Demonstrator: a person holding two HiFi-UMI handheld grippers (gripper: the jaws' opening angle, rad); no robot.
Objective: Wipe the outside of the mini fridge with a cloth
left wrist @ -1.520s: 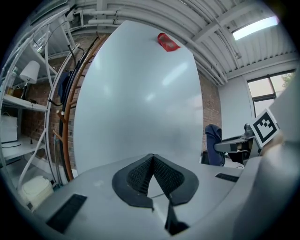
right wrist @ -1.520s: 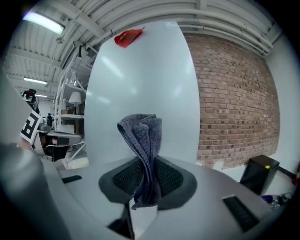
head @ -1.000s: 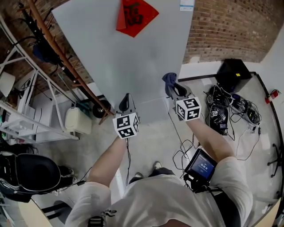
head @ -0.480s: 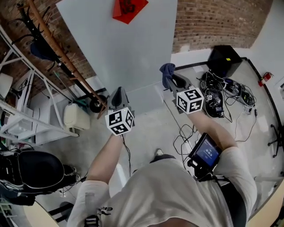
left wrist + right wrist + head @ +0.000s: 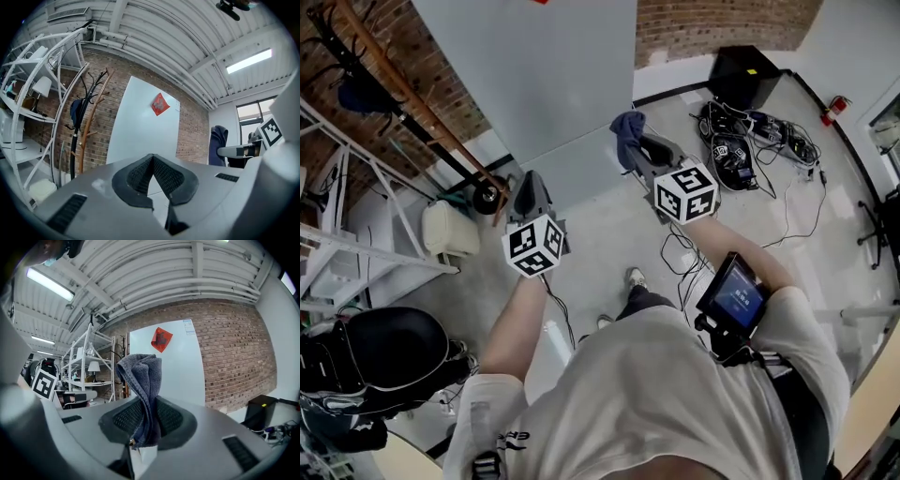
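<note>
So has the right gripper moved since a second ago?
Yes. The right gripper with the cloth has drawn back toward the person: it overlapped the fridge face, and now sits by its lower right edge.

The grey concrete floor (image 5: 600, 225) carries the fridge (image 5: 544, 84), which stands against the brick wall. Right of the fridge, a black box (image 5: 746, 75) sits at the wall's foot. Just in front of the box lies a tangle of cables and black devices (image 5: 733, 150), with one thin cable (image 5: 787, 211) trailing farther from the fridge. Left of the fridge stand a coat stand's round base (image 5: 486, 198), a cream container (image 5: 448, 231) and a white rack (image 5: 366, 253). Farther out on that side is a black chair (image 5: 384, 361). The person's shoe (image 5: 635, 277) rests in front of the fridge.
</note>
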